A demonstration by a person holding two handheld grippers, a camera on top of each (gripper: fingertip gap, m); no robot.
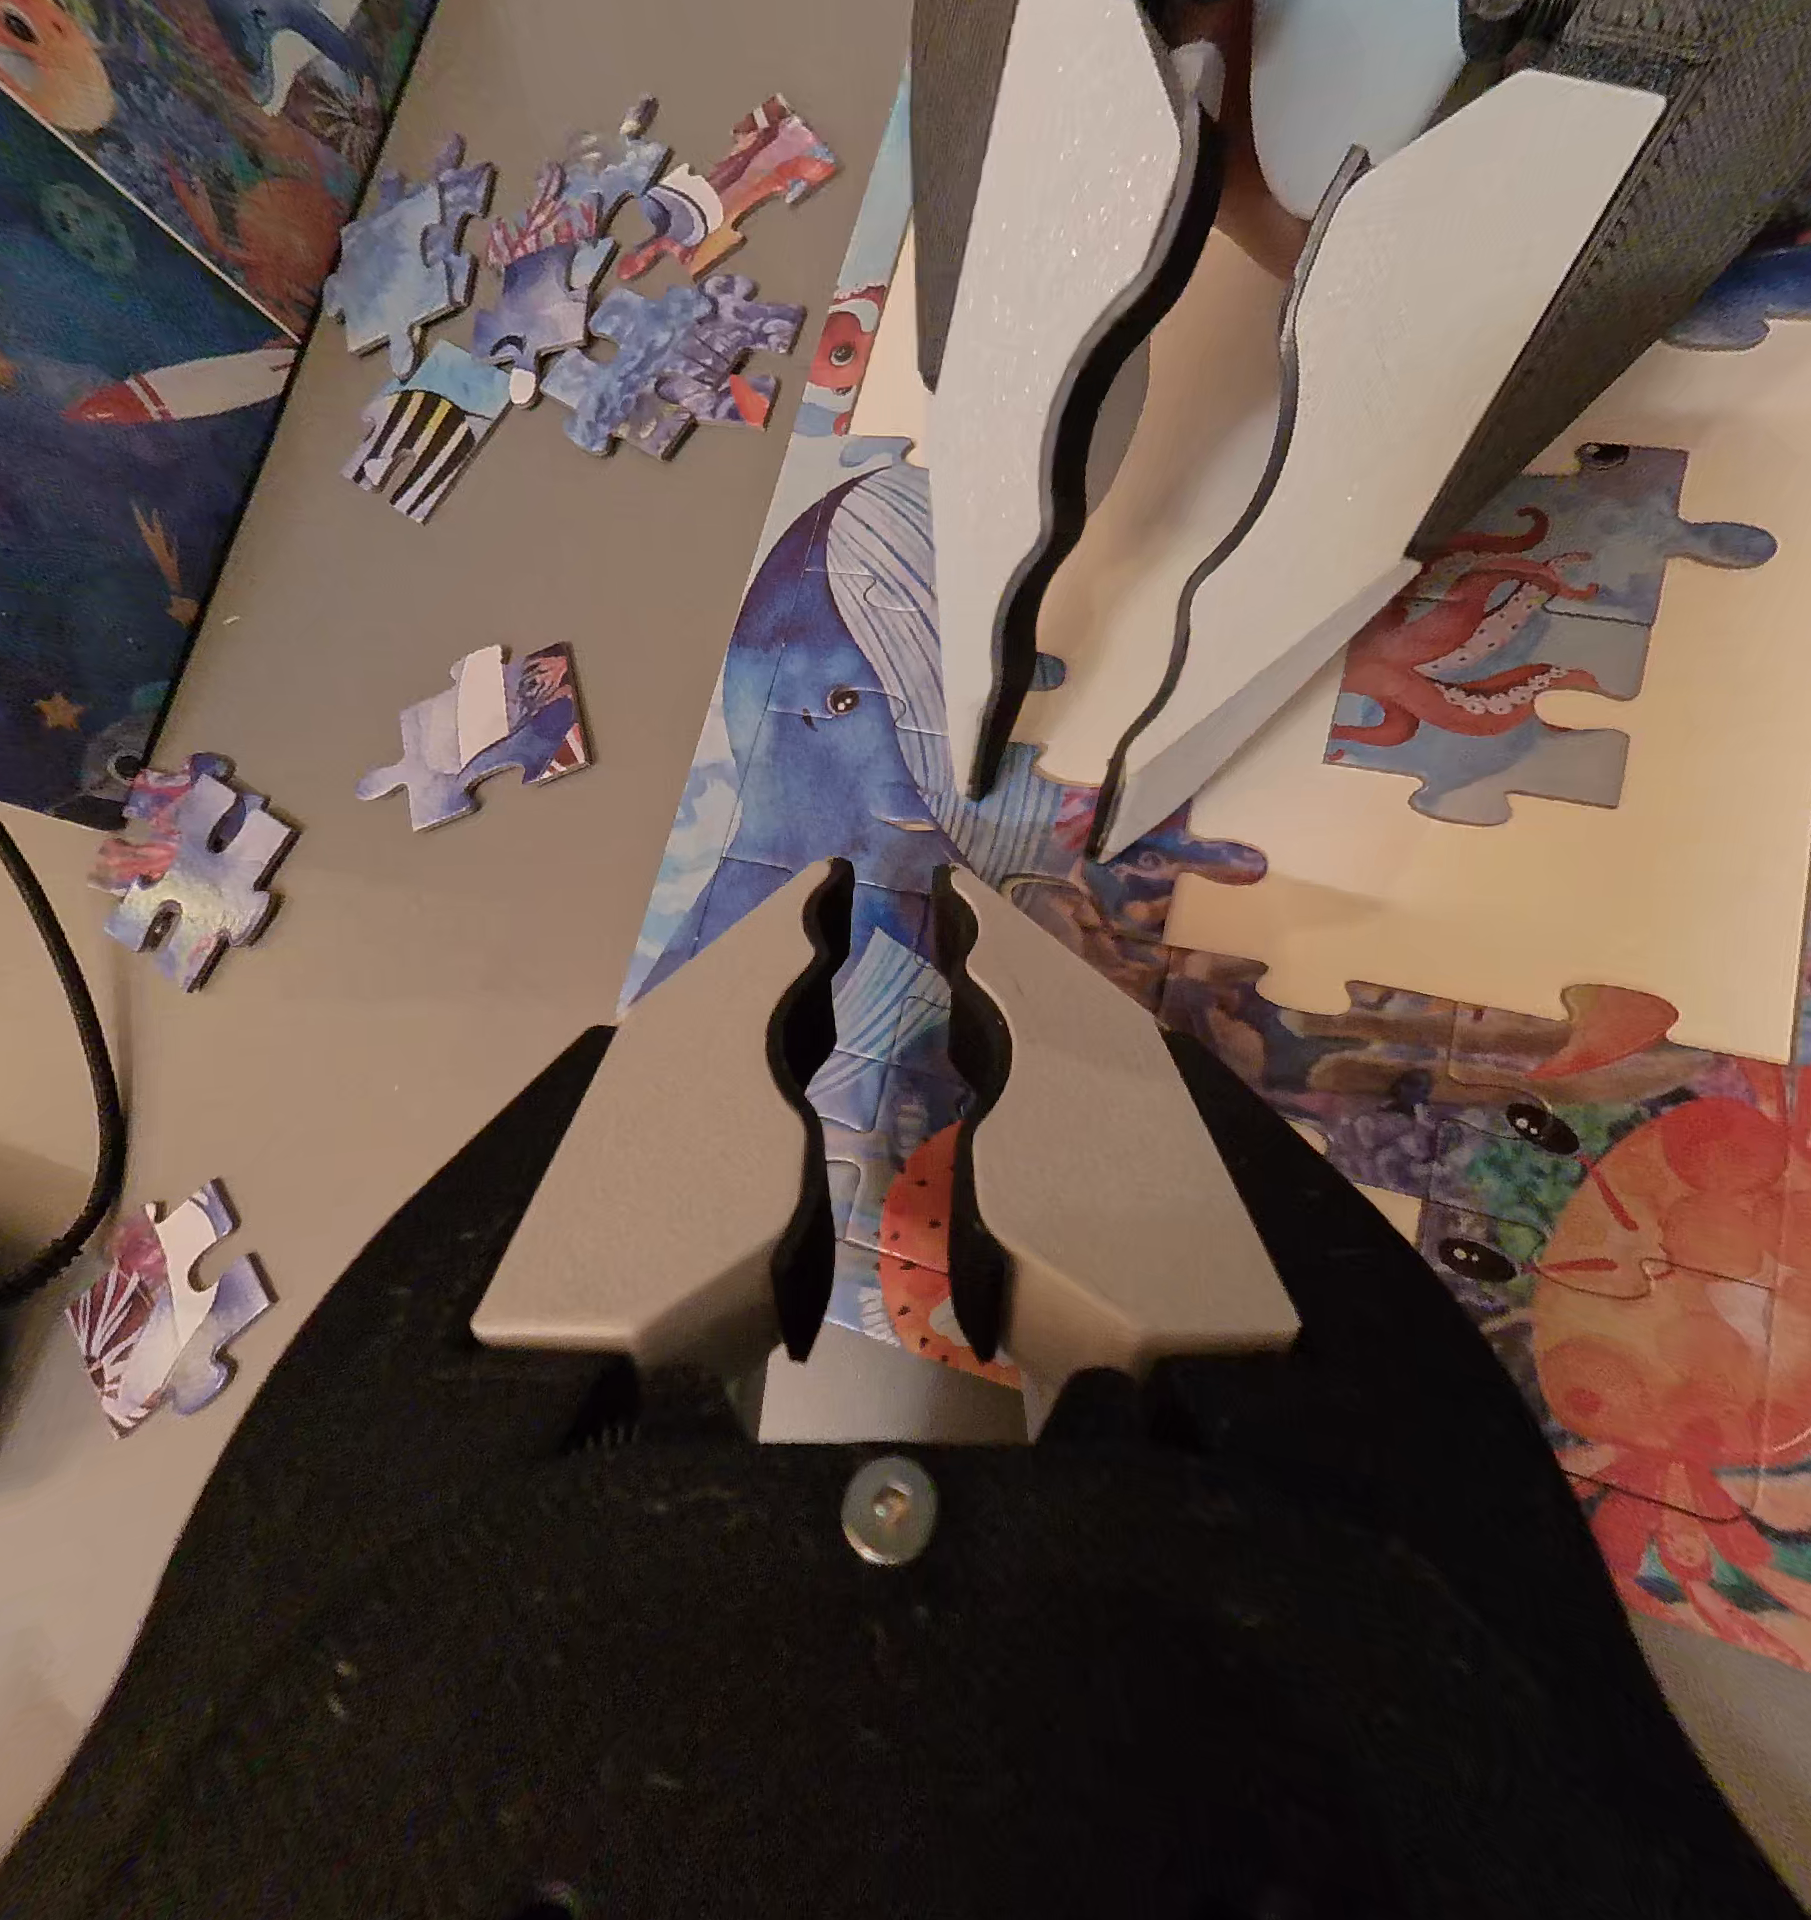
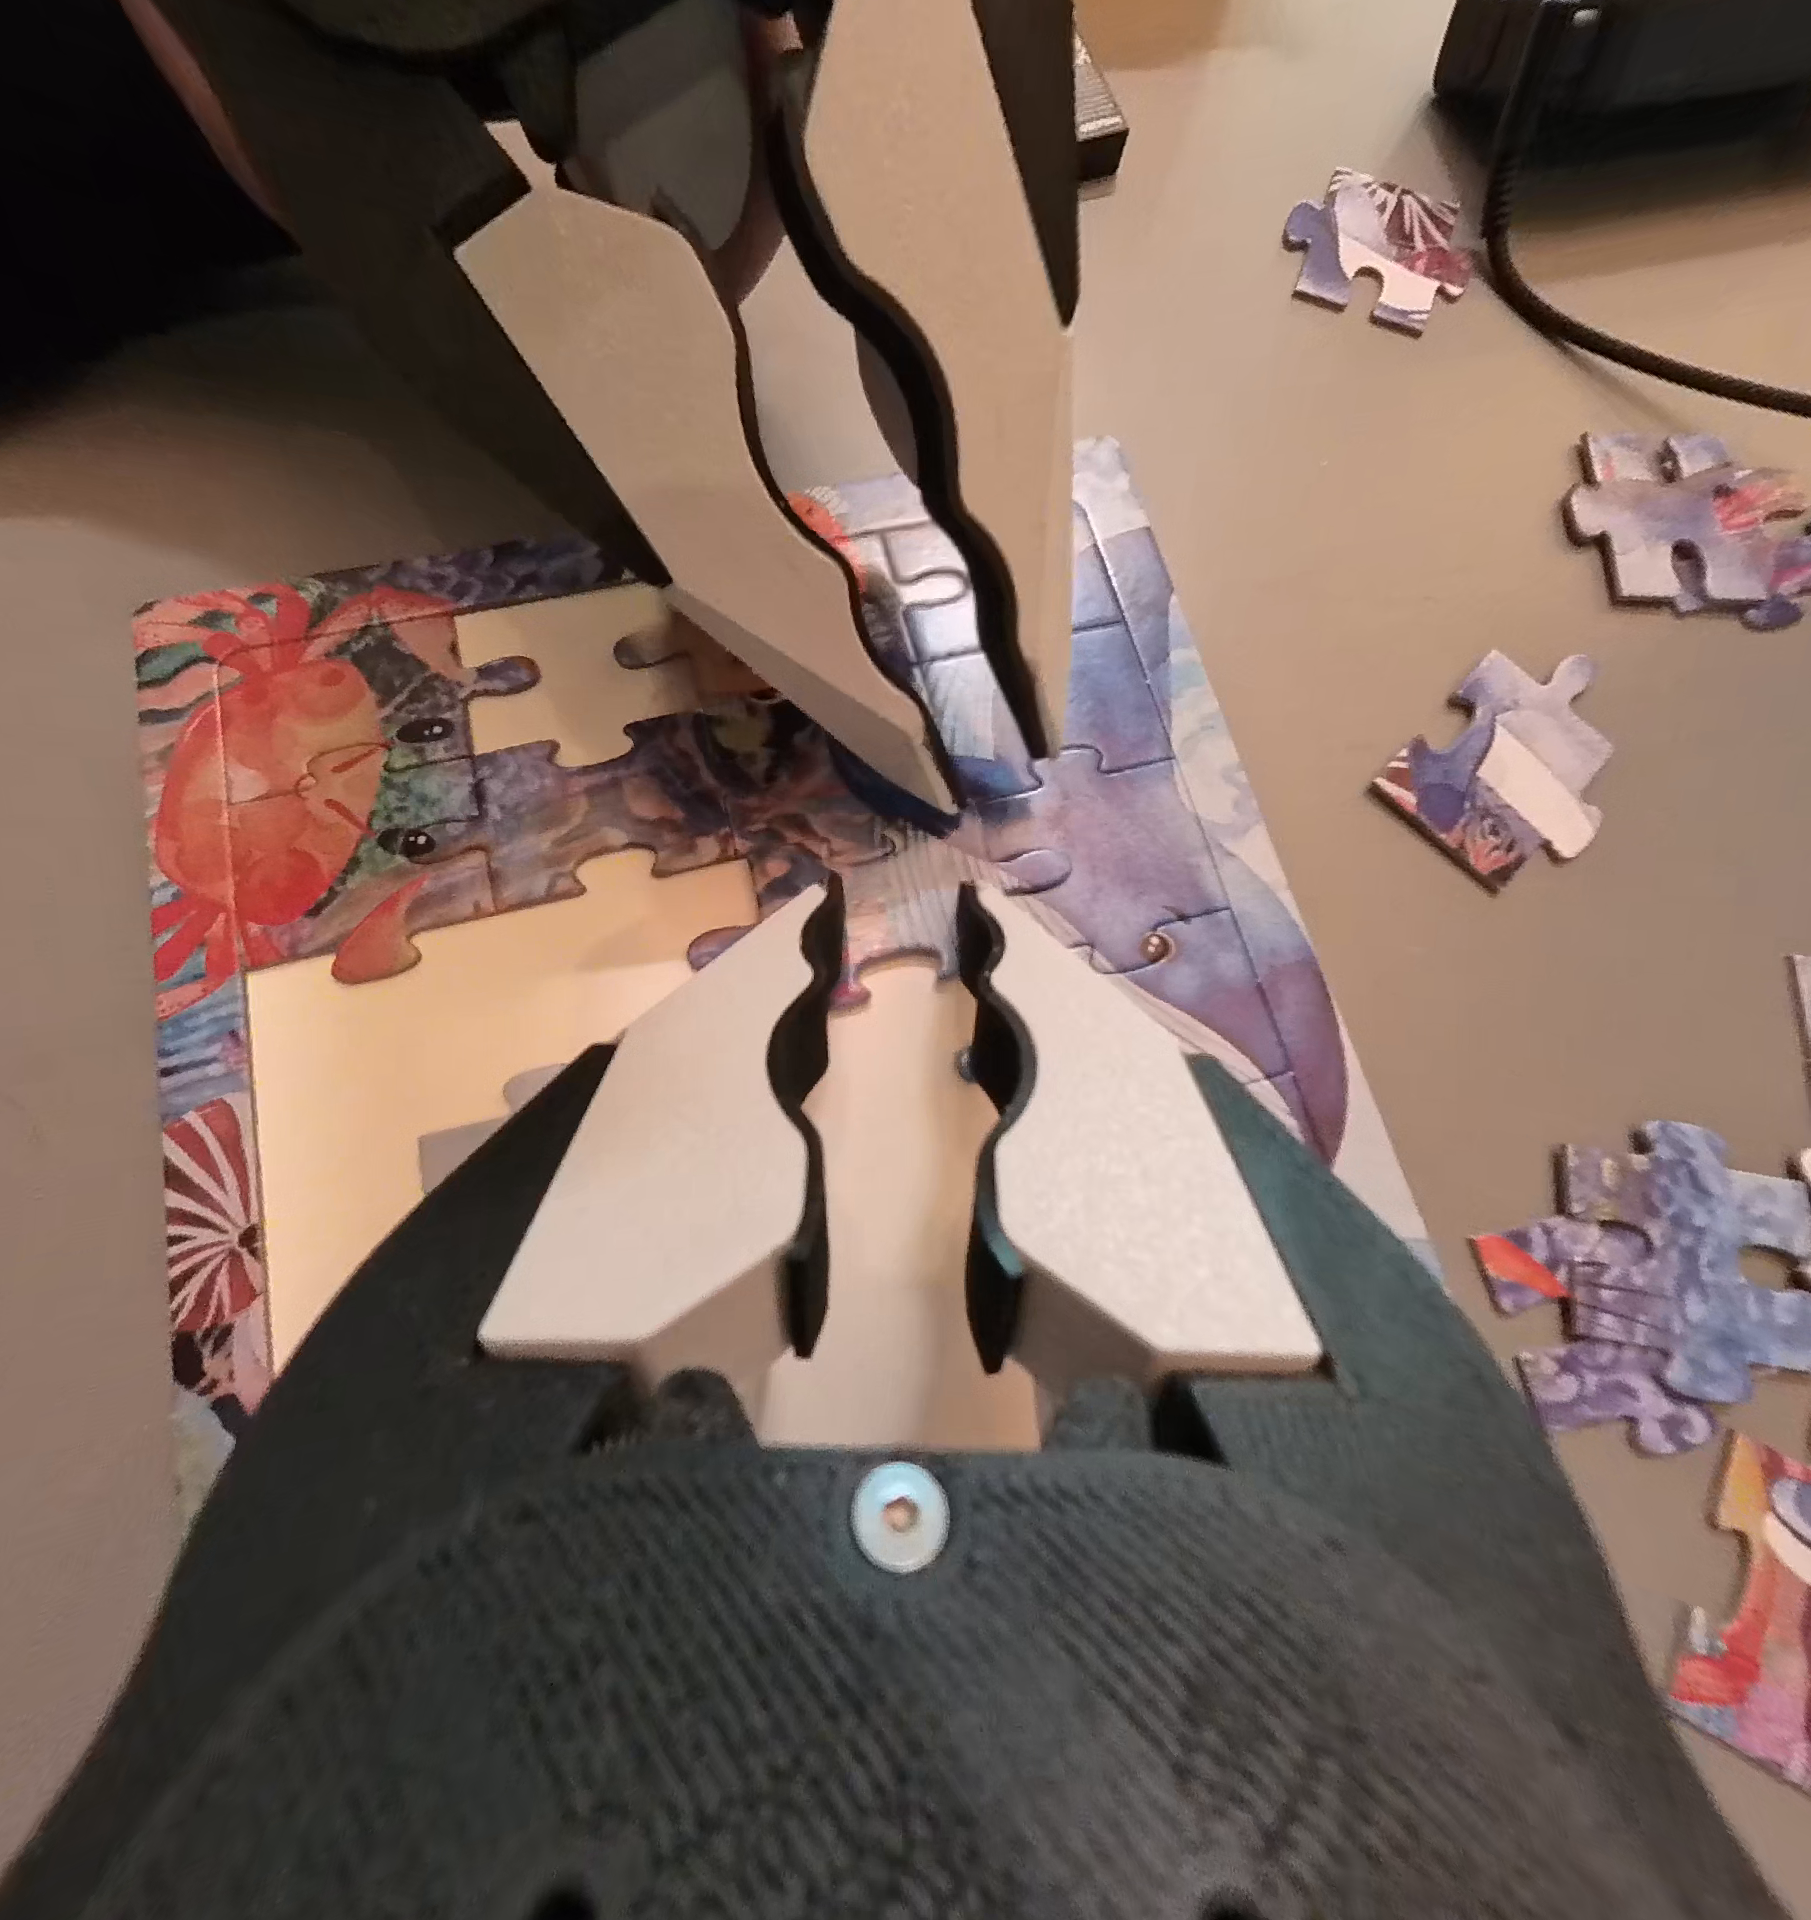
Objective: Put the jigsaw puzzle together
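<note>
left gripper (image 1: 890, 878): over the whale section, fingers slightly apart, nothing between them, tips low near the puzzle surface.
right gripper (image 2: 899, 894): comes in from the opposite side, fingers a little apart, empty; tips almost meet the left gripper's tips over the middle of the puzzle.
contact: cannot tell if either set of tips touches the pieces.
jigsaw puzzle (image 1: 1566, 1049): part-built in its tray on the table (image 1: 381, 1039); sea picture.
whale (image 1: 828, 727): assembled, blue, along one edge of the puzzle.
crab (image 1: 1690, 1299): assembled, orange, in a corner.
octopus block (image 1: 1503, 665): a few joined pieces, lying apart from the rest on the bare cream tray bottom.
gaps: cream bottom bare in the middle and between the crab and the octopus block.
loose pieces (image 1: 568, 301): a cluster on the table beside the whale edge, some overlapping.
single pieces: one (image 1: 485, 738) near the whale edge, two more (image 1: 194, 862) (image 1: 168, 1304) farther out by the cable.
cable (image 1: 90, 1049): black, curving across the table.
printed sheet (image 1: 80, 416): dark-blue sea picture, flat beyond the loose pieces.
</note>
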